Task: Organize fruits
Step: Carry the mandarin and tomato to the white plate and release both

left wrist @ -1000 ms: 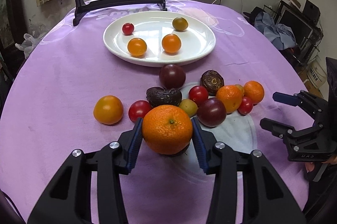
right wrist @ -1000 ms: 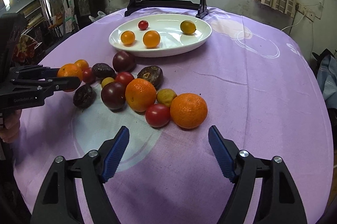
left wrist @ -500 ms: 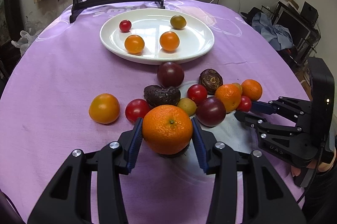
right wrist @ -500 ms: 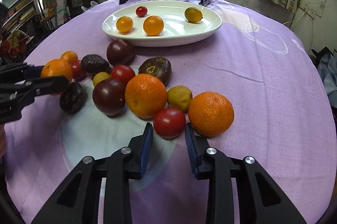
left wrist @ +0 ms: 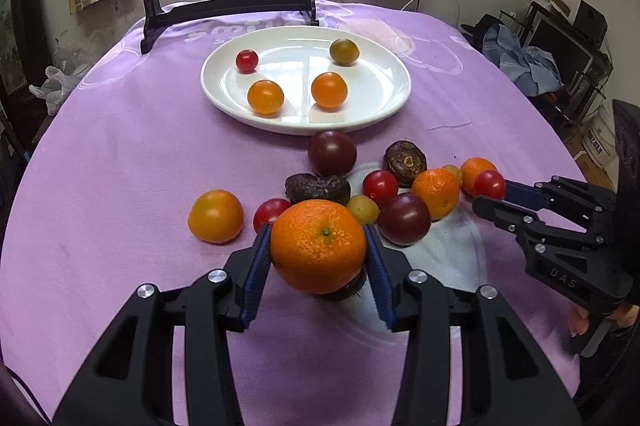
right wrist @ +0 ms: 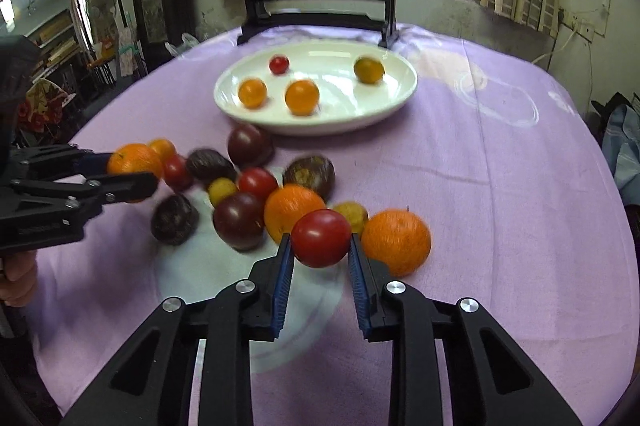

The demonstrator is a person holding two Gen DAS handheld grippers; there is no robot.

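Fruits are being gathered: an orange point(left wrist: 318, 246) is clamped in the left gripper point(left wrist: 318, 258), a tomato point(right wrist: 321, 237) in the right gripper point(right wrist: 320, 258), whose jaws have just been closing. Carrying both to the plate point(left wrist: 384, 106) is likely called for next.

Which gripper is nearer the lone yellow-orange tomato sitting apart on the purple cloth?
Left. The left gripper, holding the big orange, is just beside the yellow-orange tomato; the right gripper is across the fruit pile.

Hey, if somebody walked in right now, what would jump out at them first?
The left gripper clamps a big orange above the purple tablecloth, while the right gripper pinches a red tomato. Behind the fruit pile, a white plate holds four small fruits.
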